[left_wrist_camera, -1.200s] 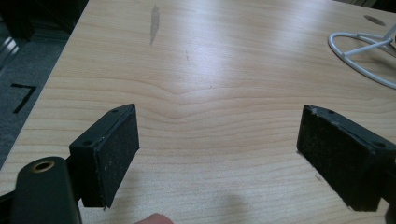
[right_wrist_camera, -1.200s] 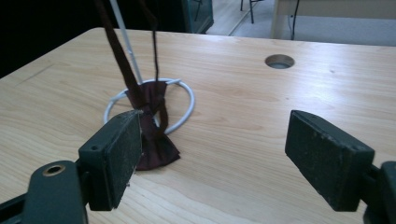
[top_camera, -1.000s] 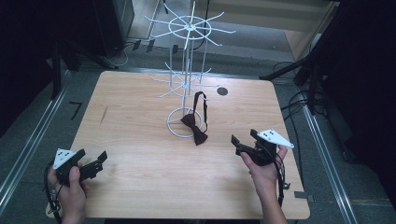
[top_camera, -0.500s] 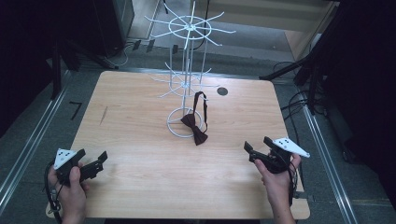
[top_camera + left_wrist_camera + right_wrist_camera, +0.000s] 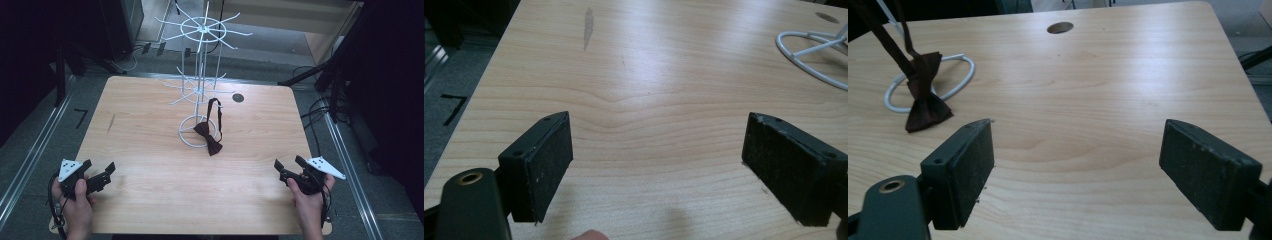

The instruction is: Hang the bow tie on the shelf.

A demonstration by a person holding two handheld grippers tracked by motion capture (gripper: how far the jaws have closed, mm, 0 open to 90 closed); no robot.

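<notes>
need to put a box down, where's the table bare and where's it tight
Bare: the wide strip of table between the left gripper and right gripper, and the far-left stretch beside the white wire rack. Also free right of the bow tie, short of the round hole. Crowded: the middle, around the rack's ring base.
</notes>
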